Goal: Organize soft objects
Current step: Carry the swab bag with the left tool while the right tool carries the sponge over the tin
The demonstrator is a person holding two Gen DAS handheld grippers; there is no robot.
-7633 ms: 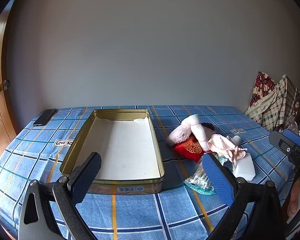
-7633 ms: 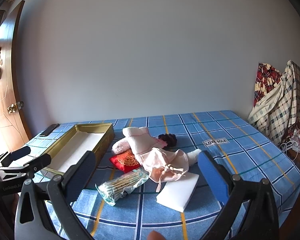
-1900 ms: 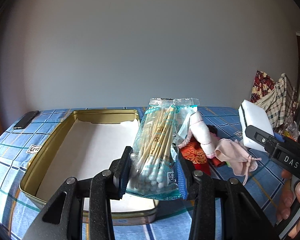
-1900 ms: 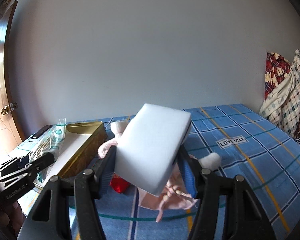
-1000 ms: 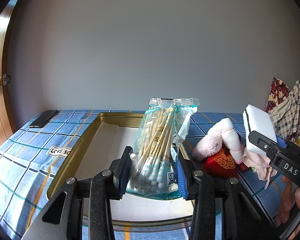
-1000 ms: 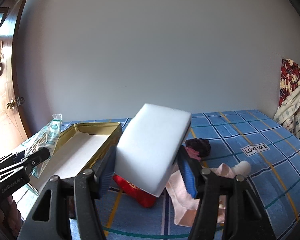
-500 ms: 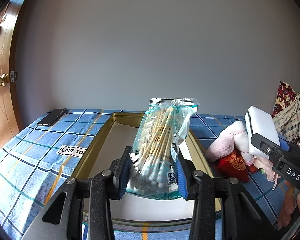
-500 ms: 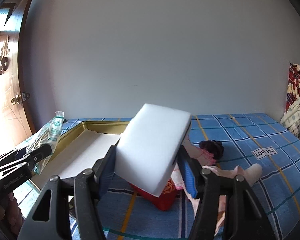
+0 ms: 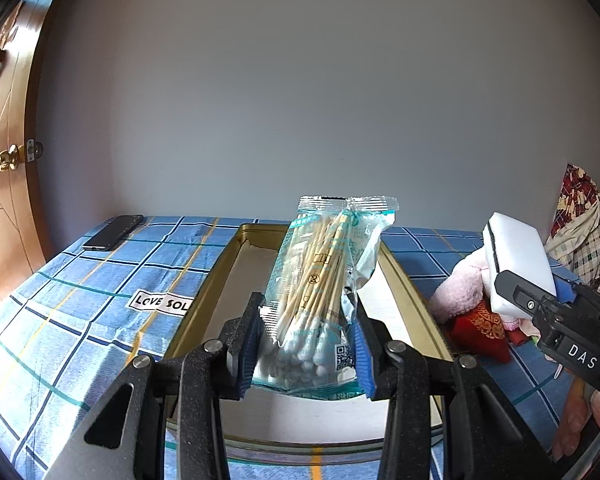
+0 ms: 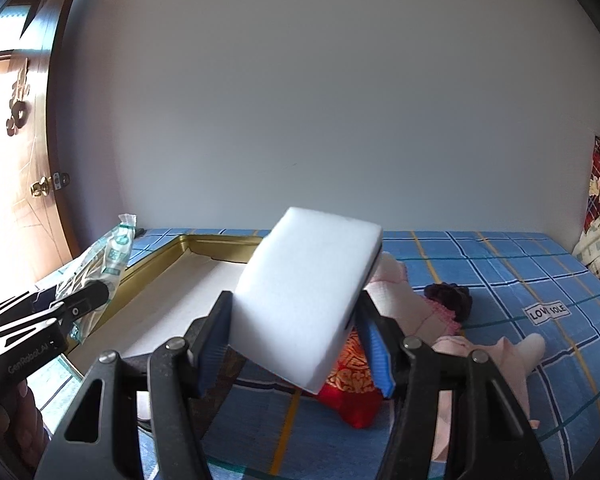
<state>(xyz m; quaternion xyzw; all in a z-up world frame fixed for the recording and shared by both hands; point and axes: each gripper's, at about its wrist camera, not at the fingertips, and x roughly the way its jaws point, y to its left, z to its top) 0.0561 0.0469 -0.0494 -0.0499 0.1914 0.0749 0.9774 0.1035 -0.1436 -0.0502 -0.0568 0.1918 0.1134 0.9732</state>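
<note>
My left gripper [image 9: 306, 344] is shut on a clear bag of cotton swabs [image 9: 324, 280] and holds it upright above the near end of the gold tin tray [image 9: 216, 276], whose floor is white. My right gripper [image 10: 296, 340] is shut on a white sponge block [image 10: 308, 292], held tilted in the air to the right of the tray [image 10: 204, 242]. The sponge also shows in the left wrist view [image 9: 518, 264]. A red pouch [image 10: 352, 396], pink plush [image 10: 416, 316], a dark scrunchie [image 10: 450, 296] and a pink drawstring bag [image 10: 500, 364] lie on the blue checked bed.
A black phone [image 9: 112, 232] lies at the bed's far left corner. A wooden door [image 9: 4, 184] stands at the left. Plaid cloth [image 9: 584, 232] hangs at the right. The grey wall runs behind the bed.
Since 7.6 s ago both grippers closed on their items and lifted them. Over the last second both have shifted left, the swab bag over the tray, the sponge nearer its right rim.
</note>
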